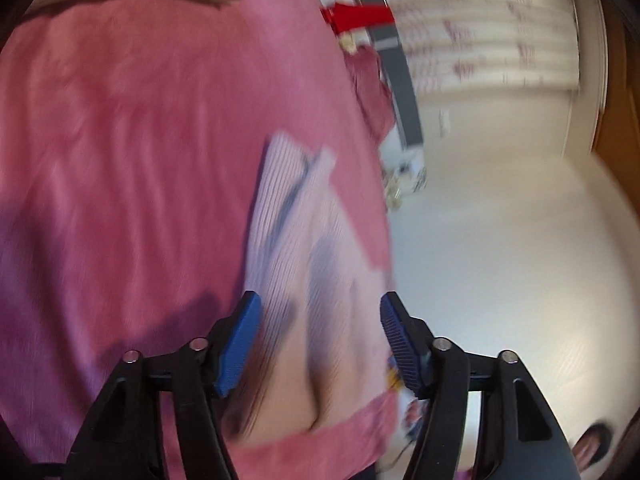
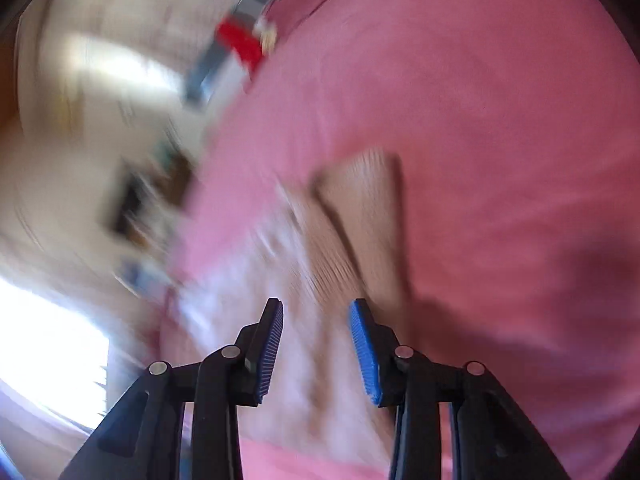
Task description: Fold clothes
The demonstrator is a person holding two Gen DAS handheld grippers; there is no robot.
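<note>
Left wrist view: a pale ribbed garment (image 1: 288, 240) is seen on the pink bedspread (image 1: 120, 160) near its edge. Left gripper (image 1: 320, 344) and right gripper (image 2: 316, 352) are held apart, empty. An edge should be pinched squarely.

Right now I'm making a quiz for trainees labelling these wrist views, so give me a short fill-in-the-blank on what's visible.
1. The large cloth spread beneath both grippers is ____ in colour.
2. The left gripper has its jaws ____, with nothing clamped between them.
3. The pads on the right gripper are ____ in colour.
4. The pale ribbed garment lies ____ the large cloth.

Missing words: pink; open; blue; on
</note>
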